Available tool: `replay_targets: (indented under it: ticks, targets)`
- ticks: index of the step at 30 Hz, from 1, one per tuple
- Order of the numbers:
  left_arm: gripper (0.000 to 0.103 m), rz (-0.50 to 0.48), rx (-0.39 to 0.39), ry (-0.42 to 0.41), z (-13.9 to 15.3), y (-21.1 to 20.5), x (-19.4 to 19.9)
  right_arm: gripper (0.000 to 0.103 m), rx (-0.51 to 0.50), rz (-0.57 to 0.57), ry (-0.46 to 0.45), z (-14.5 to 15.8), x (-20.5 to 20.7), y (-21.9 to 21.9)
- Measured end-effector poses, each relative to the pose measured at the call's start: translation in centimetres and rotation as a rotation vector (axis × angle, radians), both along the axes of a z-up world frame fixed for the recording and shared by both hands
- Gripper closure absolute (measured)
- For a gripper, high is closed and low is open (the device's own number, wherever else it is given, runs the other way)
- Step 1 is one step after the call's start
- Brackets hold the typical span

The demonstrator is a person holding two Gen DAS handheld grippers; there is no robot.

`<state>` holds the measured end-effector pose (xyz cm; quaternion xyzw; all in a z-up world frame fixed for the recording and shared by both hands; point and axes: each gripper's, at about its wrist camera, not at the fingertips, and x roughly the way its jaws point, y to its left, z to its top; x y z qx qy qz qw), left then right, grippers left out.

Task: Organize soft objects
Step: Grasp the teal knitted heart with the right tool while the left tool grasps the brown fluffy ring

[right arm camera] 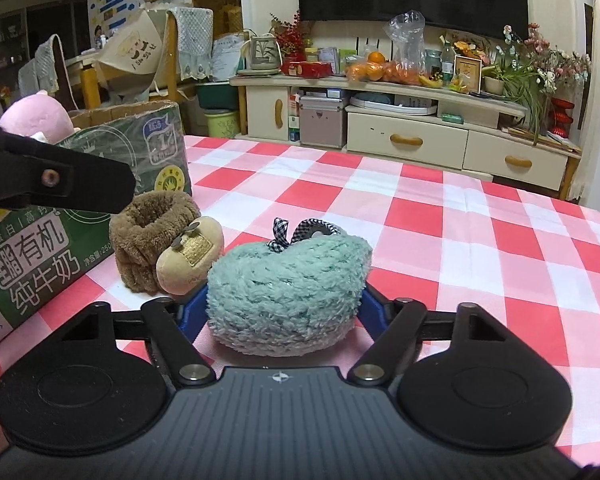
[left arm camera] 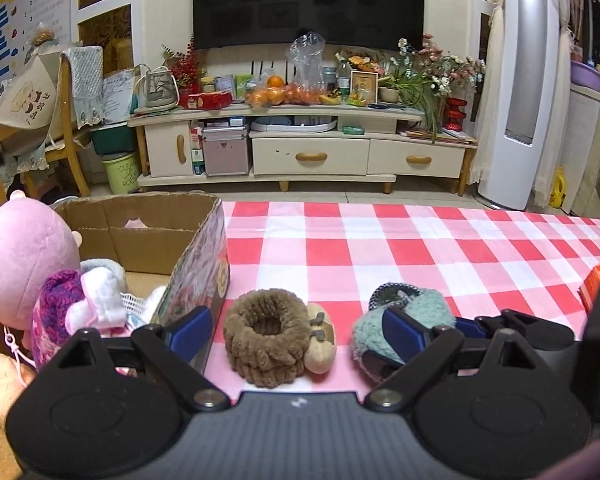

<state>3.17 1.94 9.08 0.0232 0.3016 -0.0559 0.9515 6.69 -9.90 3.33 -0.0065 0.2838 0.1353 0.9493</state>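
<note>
The left tool [left arm camera: 300,332] stands spread wide and grasps nothing; between its blue-padded fingers [left arm camera: 192,326], near the worktop's near edge, sits the brown fuzzy bootie with a beige toe [left arm camera: 276,340], apart from both pads. Its right finger overlaps the teal fluffy bootie [left arm camera: 400,320] in this view, and whether they touch cannot be told. To the left, an open cardboard milk carton box [left arm camera: 196,264] stands on the red-and-white checked cloth [left arm camera: 420,248] of the worktop, holding a pink plush toy [left arm camera: 20,260] and a purple knitted piece [left arm camera: 56,308] with white soft items beside it.

From the right wrist, the right tool [right arm camera: 282,308] straddles the teal fluffy bootie [right arm camera: 288,292], which has a black-and-white checked bow on top. Its blue pads sit just at the bootie's two sides; the fluff hides whether they press in, so a grip cannot be confirmed. The bootie rests on the cloth [right arm camera: 480,240]. The brown bootie [right arm camera: 160,240] stands just beside it to the left, against the green printed side of the box [right arm camera: 100,184]. A black part of the left tool [right arm camera: 56,178] crosses the left edge.
</note>
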Motion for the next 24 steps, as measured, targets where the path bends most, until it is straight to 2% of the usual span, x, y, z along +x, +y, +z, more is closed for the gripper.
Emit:
replay_targets:
  ticks: [5,13,15,18,24]
  targets:
    - [0.011,0.019,0.019,0.004,-0.6,-0.6,0.6,0.014,0.007,-0.022,-0.002,0.0,-0.3,-1.2]
    - [0.011,0.073,0.062,0.012,-1.9,-1.6,1.4,0.014,0.036,-0.119,0.002,0.1,-0.9,-4.0]
    - [0.011,0.089,0.088,0.001,-2.2,-2.0,1.4,0.014,0.027,-0.131,-0.003,0.1,-1.1,-4.3]
    - [0.011,0.107,0.077,0.007,-2.7,-2.4,1.4,0.014,0.005,-0.136,-0.011,0.0,-1.6,-4.5]
    - [0.011,0.131,0.107,-0.003,-3.6,-3.5,1.4,0.014,-0.015,-0.139,-0.015,0.0,-1.9,-5.0]
